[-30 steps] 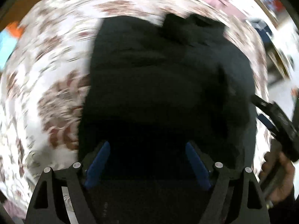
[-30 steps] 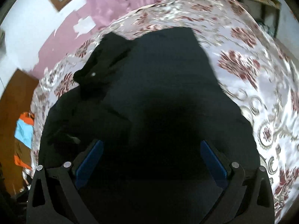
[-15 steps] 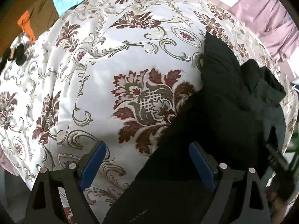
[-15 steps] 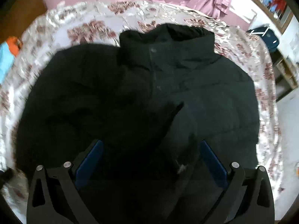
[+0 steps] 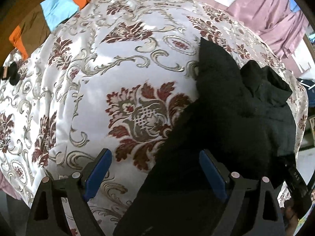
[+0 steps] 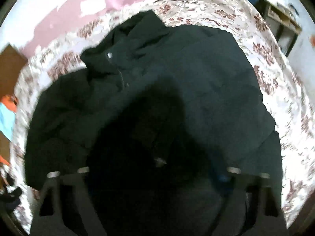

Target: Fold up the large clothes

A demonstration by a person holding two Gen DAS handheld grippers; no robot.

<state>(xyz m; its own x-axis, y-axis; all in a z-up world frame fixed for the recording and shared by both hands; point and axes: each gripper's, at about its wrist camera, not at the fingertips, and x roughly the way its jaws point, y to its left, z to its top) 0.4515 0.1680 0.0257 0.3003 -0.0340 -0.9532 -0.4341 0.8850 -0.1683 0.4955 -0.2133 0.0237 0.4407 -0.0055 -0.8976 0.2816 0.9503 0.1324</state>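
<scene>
Black and padded, the jacket [image 6: 177, 90] lies spread over the middle of the bed [image 5: 82, 90], collar [image 6: 118, 59] toward the far edge and a snap showing at the neck. From the left wrist view it fills the right part of the floral cover, with a sleeve or side panel [image 5: 212, 66] reaching toward the far edge.

The left gripper [image 5: 155, 173] hangs wide open above the jacket's left border: one blue finger [image 5: 97, 169] is over bare cover, the other over black cloth, and nothing is between them. The right gripper [image 6: 157, 177] is over the near half of the jacket, but that view is blurred and its fingers are lost in dark cloth and shadow, so I cannot tell how far open it is or whether it has hold of anything.

My judgement is that folding has hardly begun: the jacket looks close to fully spread, and the step in hand is taking hold of its left side to bring it over the middle. To do that well, lower the left gripper until both fingers straddle the border itself, pinch all the padded layers and not the slippery cover beneath, then lift just enough to clear and carry the edge across in a straight line. Puffy cloth springs back, so press the fold flat before letting go.
</scene>
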